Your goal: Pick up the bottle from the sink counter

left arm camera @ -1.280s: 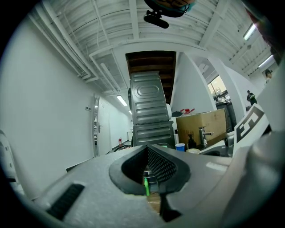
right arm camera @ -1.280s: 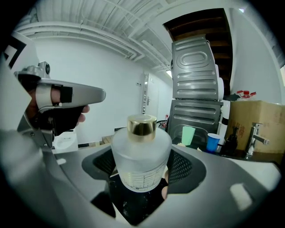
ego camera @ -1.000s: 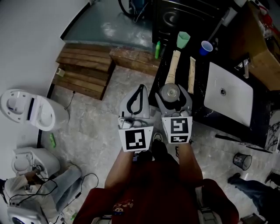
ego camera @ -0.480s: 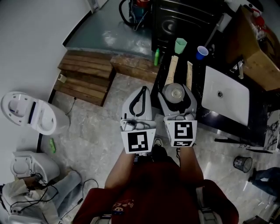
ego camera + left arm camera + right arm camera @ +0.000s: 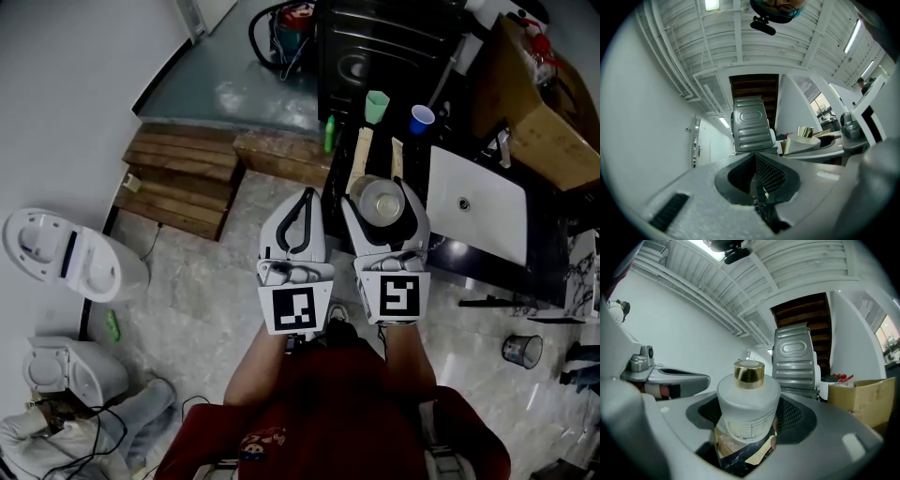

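Bottle (image 5: 748, 404): squat, frosted white glass, gold cap, pale label. We hold it upright, pinched between the right gripper's (image 5: 381, 192) jaws, at the counter's (image 5: 441, 258) left edge. Left gripper (image 5: 302, 202): pressed together, empty.

Left gripper (image 5: 304, 197) closed, right gripper (image 5: 380, 189) clamped.

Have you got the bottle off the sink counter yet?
Nearly finished. Done: the right gripper is shut on the frosted, gold-capped bottle, and it looks lifted, with the dark sink counter showing below its base. In hand: holding the bottle up in the air. The left gripper is shut and empty. Left: probably nothing, except keeping a steady hold.
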Demonstrator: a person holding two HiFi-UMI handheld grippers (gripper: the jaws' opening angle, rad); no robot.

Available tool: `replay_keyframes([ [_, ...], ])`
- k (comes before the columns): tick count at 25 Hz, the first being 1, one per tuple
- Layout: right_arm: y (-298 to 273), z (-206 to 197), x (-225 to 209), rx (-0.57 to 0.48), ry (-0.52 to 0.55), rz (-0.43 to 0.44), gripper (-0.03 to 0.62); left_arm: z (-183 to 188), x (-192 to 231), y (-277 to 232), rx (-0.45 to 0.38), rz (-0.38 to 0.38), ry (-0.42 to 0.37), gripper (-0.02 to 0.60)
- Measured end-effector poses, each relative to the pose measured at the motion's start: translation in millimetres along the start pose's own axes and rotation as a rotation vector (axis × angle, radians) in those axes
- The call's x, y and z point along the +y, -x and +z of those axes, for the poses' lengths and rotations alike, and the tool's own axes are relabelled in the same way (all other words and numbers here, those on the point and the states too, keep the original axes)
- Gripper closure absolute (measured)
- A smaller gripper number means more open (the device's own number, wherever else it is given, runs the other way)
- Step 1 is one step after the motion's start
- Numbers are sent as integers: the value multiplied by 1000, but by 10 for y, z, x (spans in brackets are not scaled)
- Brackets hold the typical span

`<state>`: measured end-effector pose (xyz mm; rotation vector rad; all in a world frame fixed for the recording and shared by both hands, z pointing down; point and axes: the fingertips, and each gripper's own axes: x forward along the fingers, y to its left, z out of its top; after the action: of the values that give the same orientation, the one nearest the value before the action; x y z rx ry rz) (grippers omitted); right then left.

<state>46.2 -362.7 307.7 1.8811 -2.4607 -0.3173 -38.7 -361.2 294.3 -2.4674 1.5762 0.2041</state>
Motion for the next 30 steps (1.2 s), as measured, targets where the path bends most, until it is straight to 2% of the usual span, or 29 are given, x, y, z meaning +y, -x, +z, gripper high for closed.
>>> replay_keyframes([
  [7,116,294,-9,-151,-13,-18,260,99,-35,41,-40,5,11,578],
  [30,104,354,-45,-194,-10,-6,260,142,-115,-8,-64,-4,-15,578],
])
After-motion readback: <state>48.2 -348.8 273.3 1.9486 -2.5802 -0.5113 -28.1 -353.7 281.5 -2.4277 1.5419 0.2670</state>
